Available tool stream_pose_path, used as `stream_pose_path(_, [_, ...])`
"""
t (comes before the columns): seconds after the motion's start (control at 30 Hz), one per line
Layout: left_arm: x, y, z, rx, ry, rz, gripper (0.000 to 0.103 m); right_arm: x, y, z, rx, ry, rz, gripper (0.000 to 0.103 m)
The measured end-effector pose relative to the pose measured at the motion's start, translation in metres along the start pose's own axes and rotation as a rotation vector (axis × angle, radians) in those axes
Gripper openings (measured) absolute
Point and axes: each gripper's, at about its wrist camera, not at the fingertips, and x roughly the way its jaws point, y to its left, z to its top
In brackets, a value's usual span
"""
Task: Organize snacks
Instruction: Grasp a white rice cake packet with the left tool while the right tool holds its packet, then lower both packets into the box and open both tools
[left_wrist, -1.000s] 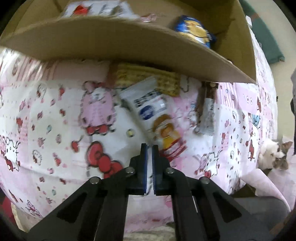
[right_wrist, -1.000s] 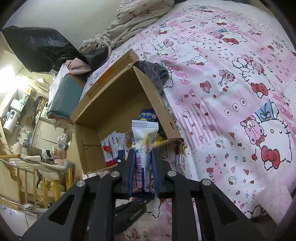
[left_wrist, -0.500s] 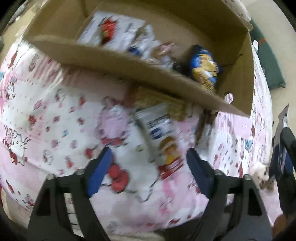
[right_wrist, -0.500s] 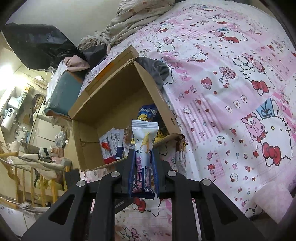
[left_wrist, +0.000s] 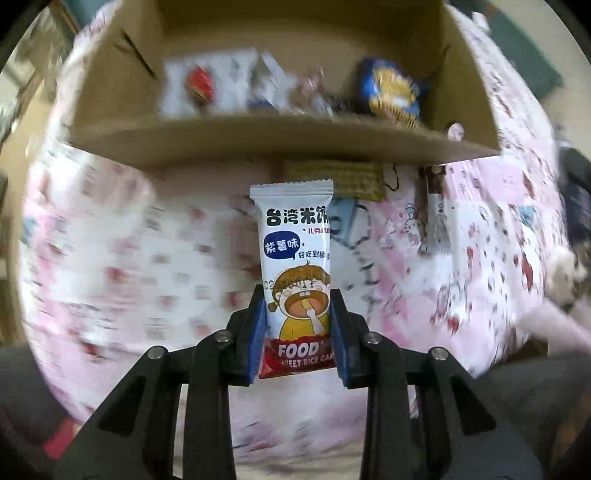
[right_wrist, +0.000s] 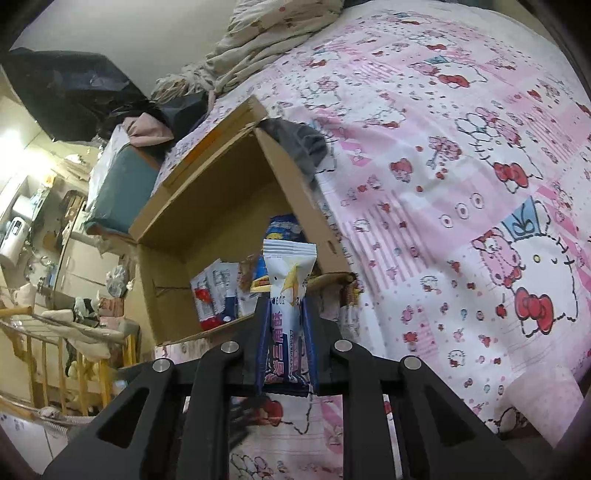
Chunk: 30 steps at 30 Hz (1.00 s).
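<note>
My left gripper (left_wrist: 297, 332) is shut on a white rice cake packet (left_wrist: 295, 254) with a cartoon child, held upright above the bed in front of the cardboard box (left_wrist: 280, 140). The box holds several snacks, among them a blue and yellow bag (left_wrist: 393, 92) and white packets with a red mark (left_wrist: 201, 86). My right gripper (right_wrist: 284, 343) is shut on a white and blue snack packet (right_wrist: 290, 295), held upright near the box (right_wrist: 221, 206), over its near corner.
A yellow wafer pack (left_wrist: 334, 179) and a brown and white bar (left_wrist: 436, 206) lie on the pink Hello Kitty bedsheet (right_wrist: 461, 184) by the box's front wall. A grey cloth (right_wrist: 299, 142) lies behind the box. A cat (left_wrist: 565, 269) sits at the right.
My left gripper opened over the rice cake packet lying on the sheet, closed on it and lifted it upright. My right gripper has kept its packet and barely moved.
</note>
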Motion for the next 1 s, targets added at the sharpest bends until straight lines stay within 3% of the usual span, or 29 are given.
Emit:
stream_pose_path(0.2, [-0.061, 0.045, 0.001, 0.076, -0.142, 0.071, 0.028, 0.006, 0.017, -0.002, -0.049, 0.011, 0.017, 0.018])
stream_pose_path(0.47, [-0.11, 0.098, 0.033, 0.007, -0.307, 0.079, 0.028, 0.013, 0.03, 0.003, -0.084, 0.007, 0.041, 0.018])
stream_pose_path(0.73, [-0.123, 0.101, 0.073, -0.017, -0.397, 0.069, 0.028, 0.024, 0.046, 0.011, -0.161, -0.009, 0.034, 0.018])
stream_pose_path(1.0, [-0.107, 0.085, 0.101, 0.015, -0.436, 0.045, 0.028, 0.044, 0.06, 0.029, -0.221, -0.026, 0.025, 0.018])
